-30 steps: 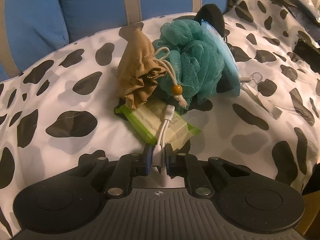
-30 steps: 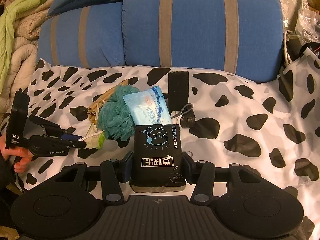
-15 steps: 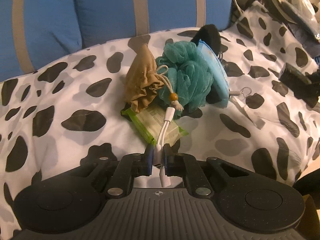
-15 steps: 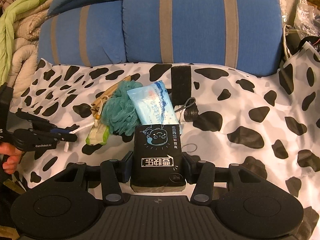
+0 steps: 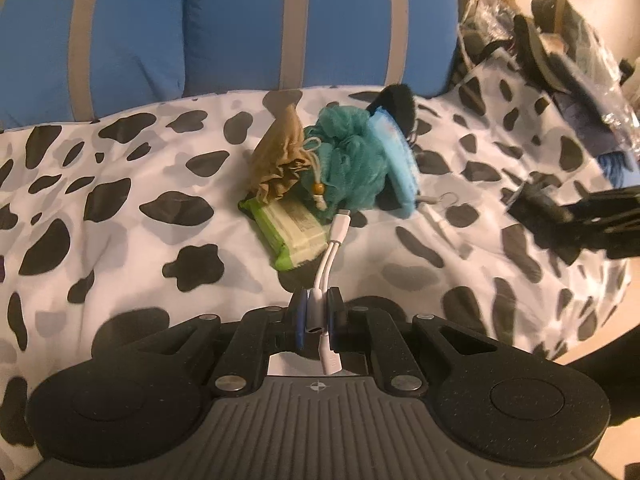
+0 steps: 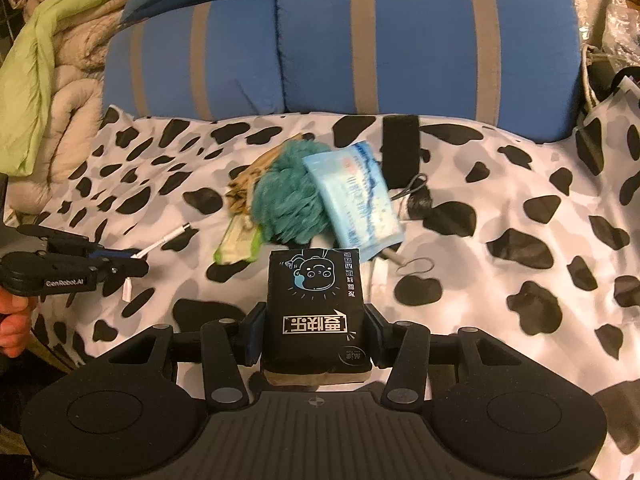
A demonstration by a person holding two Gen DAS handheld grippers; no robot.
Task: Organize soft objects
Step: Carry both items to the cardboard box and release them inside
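- My left gripper (image 5: 317,312) is pinched tight on a white adapter cable (image 5: 335,240), whose plug end sticks out ahead toward the pile while a short tail hangs back under the fingers.
- In the right wrist view that same left gripper (image 6: 132,266) sits at the far left edge, a hand (image 6: 14,320) behind it, the cable (image 6: 164,242) poking out to the right, above the cow-print sheet (image 6: 520,208).
- My right gripper (image 6: 316,332) clamps a black tissue pack (image 6: 316,300) between its pads, the printed face up and the pack jutting forward toward the pile.
- The pile lies just ahead of both grippers, in the middle of the sheet: one teal bath pouf (image 5: 352,160), one tan drawstring pouch (image 5: 280,160) leaning on its left side, one green wipes pack (image 5: 288,236) flat in front of them, one light blue tissue pack (image 6: 352,200) propped against the pouf's right.
- The pouch's mouth is cinched, cord and wooden bead (image 5: 319,189) dangling; I can't tell what's inside.
- One black strap-like piece (image 6: 400,148) lies beyond the blue pack, a small dark bundle (image 6: 420,200) to its right.
- Two blue striped cushions (image 6: 420,40) back the sheet on the far side.
- Count: two tissue packs, one wipes pack, one pouf, one pouch, one cable.
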